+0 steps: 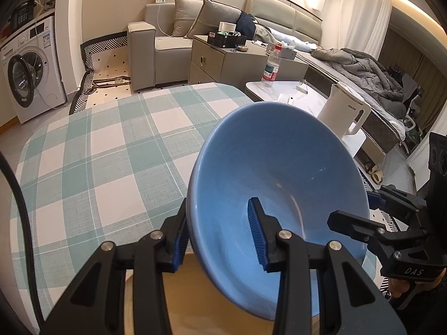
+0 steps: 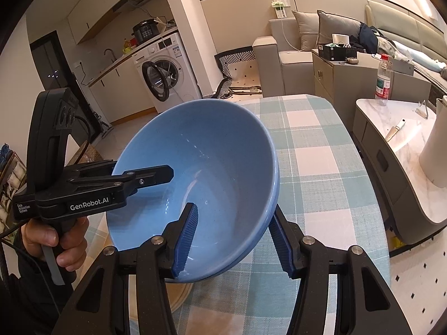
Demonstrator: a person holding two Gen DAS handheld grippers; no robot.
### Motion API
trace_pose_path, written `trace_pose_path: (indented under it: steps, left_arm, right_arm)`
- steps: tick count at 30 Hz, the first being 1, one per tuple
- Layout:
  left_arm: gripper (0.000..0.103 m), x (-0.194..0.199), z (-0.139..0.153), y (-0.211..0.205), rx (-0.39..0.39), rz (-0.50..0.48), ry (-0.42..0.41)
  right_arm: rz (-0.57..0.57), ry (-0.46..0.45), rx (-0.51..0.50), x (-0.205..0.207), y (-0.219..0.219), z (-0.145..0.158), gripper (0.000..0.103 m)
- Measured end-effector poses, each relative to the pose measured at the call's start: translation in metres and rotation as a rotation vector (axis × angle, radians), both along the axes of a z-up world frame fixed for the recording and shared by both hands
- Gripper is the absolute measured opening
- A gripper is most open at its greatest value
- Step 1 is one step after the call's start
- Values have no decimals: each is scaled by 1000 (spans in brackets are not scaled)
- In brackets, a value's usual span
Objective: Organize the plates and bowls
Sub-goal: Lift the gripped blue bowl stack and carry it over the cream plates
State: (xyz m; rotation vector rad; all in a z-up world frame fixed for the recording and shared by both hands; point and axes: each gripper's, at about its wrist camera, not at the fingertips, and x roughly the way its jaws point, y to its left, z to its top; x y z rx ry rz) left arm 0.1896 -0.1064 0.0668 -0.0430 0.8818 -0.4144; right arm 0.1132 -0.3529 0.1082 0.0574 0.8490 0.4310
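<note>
A blue bowl [image 1: 279, 173] is held in the air over the checked tablecloth [image 1: 97, 153], gripped from both sides. My left gripper [image 1: 219, 234] straddles its left rim, one finger inside and one outside, with a gap at the inner pad. My right gripper [image 2: 237, 237] straddles the opposite rim of the bowl [image 2: 209, 153] in the same way. Each gripper shows in the other's view: the right one [image 1: 363, 217] at the bowl's right edge, the left one [image 2: 151, 177] at its left edge. A tan plate [image 1: 195, 301] lies on the table under the bowl.
The checked table [image 2: 321, 167] stretches ahead. A white side table [image 2: 396, 128] to the right carries a white kettle [image 1: 343, 111], a water bottle [image 1: 271, 67] and a knife. A sofa, cabinet, bed and washing machine [image 1: 28, 69] stand beyond.
</note>
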Motion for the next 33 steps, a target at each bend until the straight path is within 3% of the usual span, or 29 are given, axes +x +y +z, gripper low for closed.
trace_pose_path:
  steps: [33]
  left_arm:
    - [38, -52, 9, 59, -5, 142, -44]
  right_arm:
    - [151, -18, 6, -26, 59, 7, 54]
